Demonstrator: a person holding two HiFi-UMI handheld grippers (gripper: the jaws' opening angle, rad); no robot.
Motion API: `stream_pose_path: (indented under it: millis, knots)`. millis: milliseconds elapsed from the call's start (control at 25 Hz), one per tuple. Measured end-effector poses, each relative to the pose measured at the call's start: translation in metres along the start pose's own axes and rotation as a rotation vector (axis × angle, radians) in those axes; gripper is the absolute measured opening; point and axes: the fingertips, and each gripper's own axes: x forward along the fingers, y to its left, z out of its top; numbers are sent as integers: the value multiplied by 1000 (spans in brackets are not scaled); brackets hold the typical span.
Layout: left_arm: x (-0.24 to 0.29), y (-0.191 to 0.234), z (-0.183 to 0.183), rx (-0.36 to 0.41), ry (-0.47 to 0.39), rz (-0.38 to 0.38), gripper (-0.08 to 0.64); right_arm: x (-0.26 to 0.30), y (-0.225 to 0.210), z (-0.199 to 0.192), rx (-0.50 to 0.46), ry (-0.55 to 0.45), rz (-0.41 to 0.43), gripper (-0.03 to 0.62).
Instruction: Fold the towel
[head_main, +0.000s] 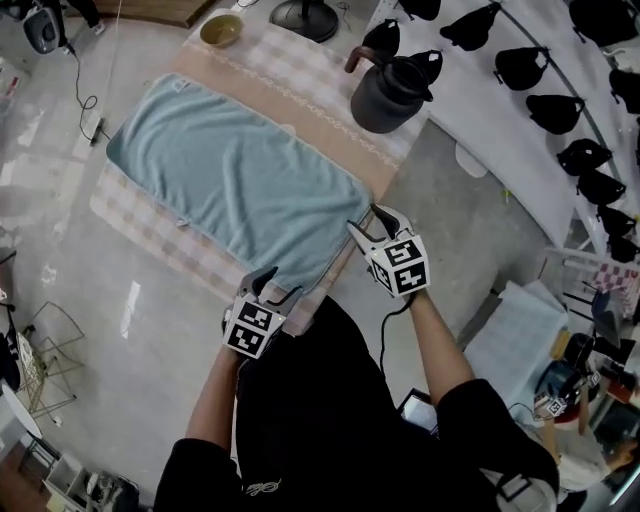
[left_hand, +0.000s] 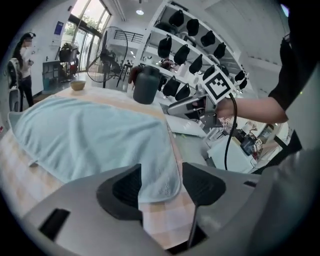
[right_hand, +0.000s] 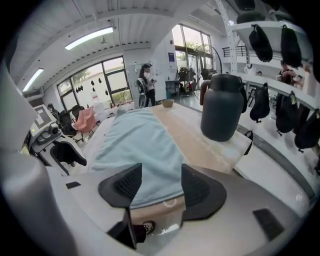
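Towel (head_main: 235, 180): one, pale blue, looped terry, rectangular with rounded hemmed corners, spread flat in a single layer on the table (head_main: 150, 235), its long side running away from me. Table: one, covered with a pink-and-white checked cloth that has a plain beige band along its right side. Grippers: two, grey moulded shells, each with two dark ribbed pads and one black-and-white marker cube. My left gripper (head_main: 275, 285) sits at the towel's near left corner; in the left gripper view its jaws stand apart, with the corner lying in the gap (left_hand: 161, 185), not pinched. My right gripper (head_main: 363, 219) sits at the near right corner; its jaws are likewise spread, with the near hem between them (right_hand: 157, 187), not clamped. Jug (head_main: 388, 92): one, dark matte, rounded body with a lid and a brown handle, upright on the beige band beyond the towel's far right corner. Bowl (head_main: 221, 30): one, small, round, yellowish, at the table's far end. Caps (head_main: 527, 66): black, on white shelving to the right; too many are cut off by the frame edge to count.
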Motion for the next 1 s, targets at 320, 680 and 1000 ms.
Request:
stream_pose_path:
  millis: [320, 680, 1000]
  knots:
    - [34, -31, -33, 36, 101, 5, 262, 27, -26, -31, -17, 122, 20, 249]
    - [47, -26, -50, -3, 133, 107, 262, 51, -47, -43, 22, 176, 11, 249]
    - [53, -18, -59, 3, 161, 158, 244, 63, -52, -49, 17, 192, -14, 231]
